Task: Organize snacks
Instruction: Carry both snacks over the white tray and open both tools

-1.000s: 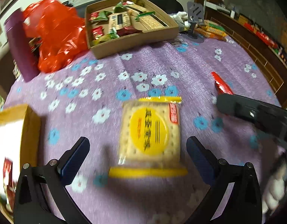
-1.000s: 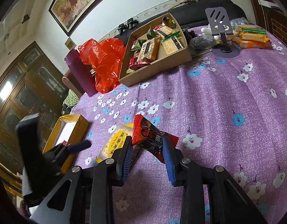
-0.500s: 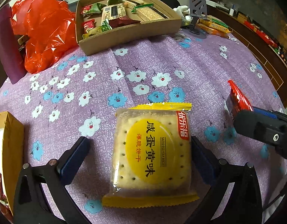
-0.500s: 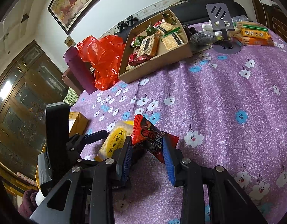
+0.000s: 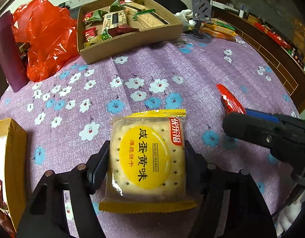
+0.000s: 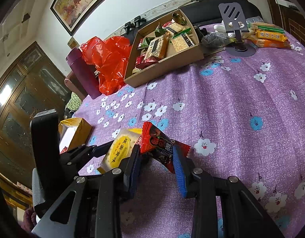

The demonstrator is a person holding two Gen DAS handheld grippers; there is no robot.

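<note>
Snacks first: the salted egg yolk biscuit pack (image 5: 147,158) lies flat on the purple flowered desk (image 5: 202,75), right between the fingers of the left gripper (image 5: 146,158), which are closing on its two side edges and look about touching the wrapper, though I wouldn't call it a firm squeeze yet. Just beside it, the right gripper (image 6: 156,158) has its fingers narrow and clamped on a red candy packet (image 6: 160,146), held up off the cloth. So my read is we're midway: the cardboard tray (image 5: 132,39) at the far side already has a bunch of wrapped snacks in it, and these two are probably headed there. More orange biscuit packs (image 6: 271,36) sit loose by a grey phone stand (image 6: 234,22), so there's sorting left. Around it: a red plastic bag (image 5: 45,39) and purple bottle (image 5: 7,51) left of the tray, a yellow box (image 5: 11,158) close by the left gripper. The path to the tray looks open.
</note>
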